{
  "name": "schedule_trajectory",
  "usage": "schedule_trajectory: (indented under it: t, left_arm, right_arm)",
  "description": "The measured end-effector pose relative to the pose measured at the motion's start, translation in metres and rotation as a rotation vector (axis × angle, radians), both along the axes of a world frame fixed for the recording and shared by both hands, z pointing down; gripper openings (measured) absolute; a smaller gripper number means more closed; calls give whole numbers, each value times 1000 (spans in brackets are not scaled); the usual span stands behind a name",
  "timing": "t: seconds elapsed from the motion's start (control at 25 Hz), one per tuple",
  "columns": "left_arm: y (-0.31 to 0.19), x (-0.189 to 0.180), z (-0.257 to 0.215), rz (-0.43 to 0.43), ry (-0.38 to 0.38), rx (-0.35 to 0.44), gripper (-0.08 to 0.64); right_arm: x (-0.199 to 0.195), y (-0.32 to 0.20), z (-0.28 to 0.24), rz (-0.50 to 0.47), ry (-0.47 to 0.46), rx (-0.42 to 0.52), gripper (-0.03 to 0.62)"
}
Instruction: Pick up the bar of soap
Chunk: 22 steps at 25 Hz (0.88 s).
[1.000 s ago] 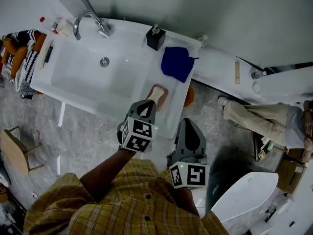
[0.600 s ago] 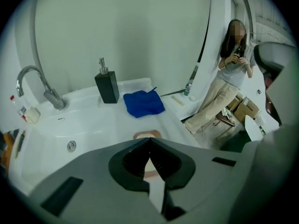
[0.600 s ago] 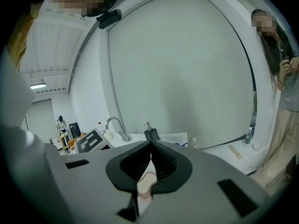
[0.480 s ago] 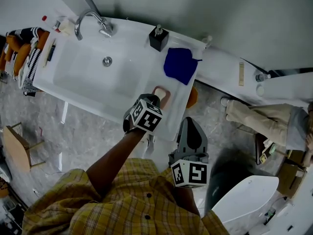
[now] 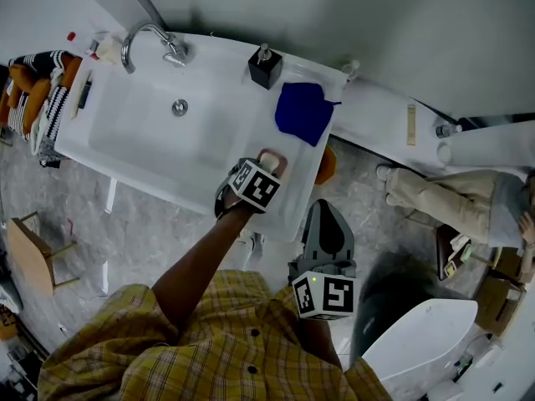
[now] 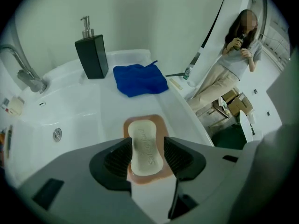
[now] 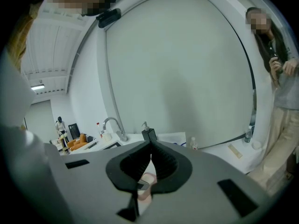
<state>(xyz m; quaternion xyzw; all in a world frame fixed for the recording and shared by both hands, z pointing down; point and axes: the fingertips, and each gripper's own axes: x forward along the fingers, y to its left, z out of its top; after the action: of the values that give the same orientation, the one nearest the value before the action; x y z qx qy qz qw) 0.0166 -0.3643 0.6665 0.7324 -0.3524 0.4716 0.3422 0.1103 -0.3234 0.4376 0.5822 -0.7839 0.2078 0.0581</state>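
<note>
A pale bar of soap lies on a pinkish-brown dish on the white counter to the right of the sink basin. My left gripper is down over the dish with its jaws opening. The soap lies between the two black pads, and thin gaps show on both sides. In the head view the left gripper covers most of the dish. My right gripper hangs back by the person's body, off the counter. Its jaws are shut with nothing between them in the right gripper view.
A blue cloth lies just beyond the dish, and a black soap dispenser stands behind it. The faucet is at the sink's far left, with striped towels beside it. A person sits on the right.
My left gripper has moved forward from the counter's front edge to over the soap dish. The right gripper has stayed in place.
</note>
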Motion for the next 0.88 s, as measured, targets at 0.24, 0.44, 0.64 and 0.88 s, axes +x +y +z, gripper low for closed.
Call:
schedule_trajectory:
  t: [0.24, 0.44, 0.64, 0.88]
  left_arm:
    - [-4, -3, 20, 23, -79, -72, 204]
    - [-1, 3, 31, 76, -128, -167, 204]
    - [-2, 4, 34, 91, -177, -170, 204]
    - [-2, 5, 32, 90, -195, -190, 206]
  right_arm:
    - [2, -5, 2, -5, -1, -4, 21]
    - [0, -9, 3, -19, -14, -12, 21]
    - [-2, -9, 5, -30, -13, -25, 20]
    - [1, -7, 0, -34, -4, -24, 20]
